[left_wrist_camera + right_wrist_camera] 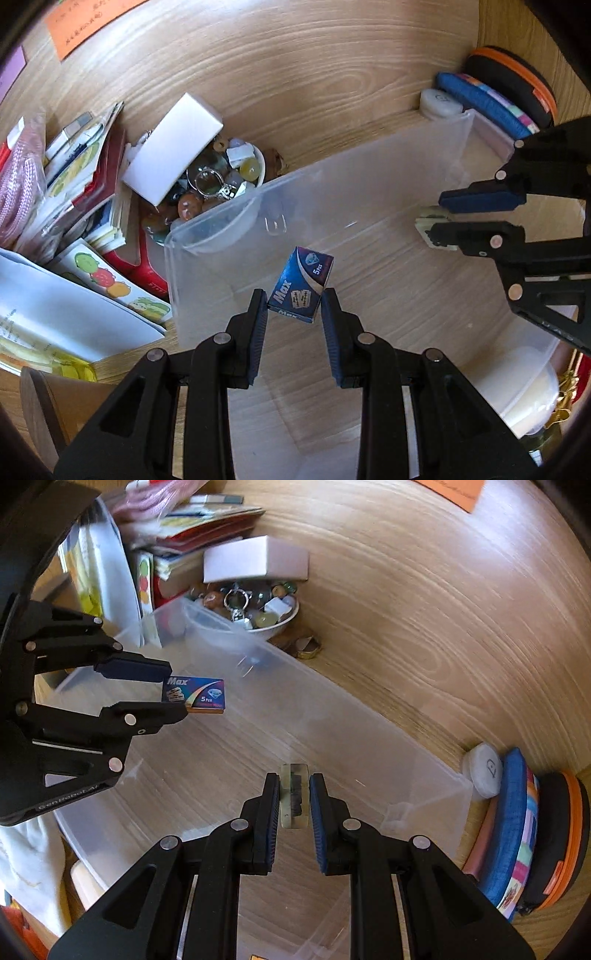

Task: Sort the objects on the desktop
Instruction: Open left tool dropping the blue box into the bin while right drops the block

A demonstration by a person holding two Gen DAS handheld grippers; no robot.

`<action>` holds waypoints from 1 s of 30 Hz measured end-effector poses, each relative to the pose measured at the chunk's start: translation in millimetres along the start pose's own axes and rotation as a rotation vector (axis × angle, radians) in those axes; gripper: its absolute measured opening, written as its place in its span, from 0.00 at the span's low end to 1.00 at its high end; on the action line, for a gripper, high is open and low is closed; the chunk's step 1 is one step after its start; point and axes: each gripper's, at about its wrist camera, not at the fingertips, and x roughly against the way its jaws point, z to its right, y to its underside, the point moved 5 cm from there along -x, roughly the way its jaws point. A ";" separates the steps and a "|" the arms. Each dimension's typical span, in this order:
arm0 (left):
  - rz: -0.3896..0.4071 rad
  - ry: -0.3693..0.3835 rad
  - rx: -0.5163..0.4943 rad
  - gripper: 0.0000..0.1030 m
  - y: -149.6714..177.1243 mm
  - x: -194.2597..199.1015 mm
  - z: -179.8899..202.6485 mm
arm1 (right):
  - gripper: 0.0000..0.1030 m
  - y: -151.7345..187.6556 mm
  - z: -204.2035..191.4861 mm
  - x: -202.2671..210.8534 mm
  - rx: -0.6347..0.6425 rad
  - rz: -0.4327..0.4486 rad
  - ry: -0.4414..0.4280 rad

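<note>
Looking along the left gripper, the left wrist view shows the jaws narrowed onto a small blue "Max" razor-blade box, pinched by its two sides and hanging above the floor of a clear plastic bin. The bin appears bare inside apart from what the two tools carry, so the sorting is judged to be at an early stage: two items are over the bin and neither is released. Much remains outside it: a white bowl of beads and key rings, a white box resting across the bowl, and a stack of booklets and sticker sheets at the left. The right gripper enters from the right edge, closed on a small pale object whose form is hard to read from this angle.

Turning to the right wrist view, the right gripper is seen closed on a small translucent block with a dark core, held edge-on over the bin's floor; what it is cannot be told. This view adds the broad printed face of the razor-blade box in the left gripper, a gold bottle cap behind the bin, a white round disc, and the full stack of round pouches at the bin's far corner.
</note>
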 end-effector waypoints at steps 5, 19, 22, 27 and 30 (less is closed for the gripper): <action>-0.004 -0.014 -0.001 0.28 -1.6 -2.6 -0.9 | 0.15 -0.2 -3.4 -9.0 0.013 -0.041 -0.012; 0.004 -0.040 0.007 0.29 1.6 0.2 -0.8 | 0.32 8.0 -1.6 8.7 0.028 -0.004 0.050; 0.010 -0.051 0.015 0.35 1.3 5.1 -2.8 | 0.48 10.6 -5.5 26.6 0.062 0.047 0.098; 0.058 -0.065 0.030 0.43 -0.4 27.3 -2.4 | 0.49 12.6 -4.4 45.9 0.057 0.091 0.122; 0.092 -0.084 0.031 0.54 0.3 43.2 0.1 | 0.55 12.3 6.5 56.2 0.032 0.117 0.119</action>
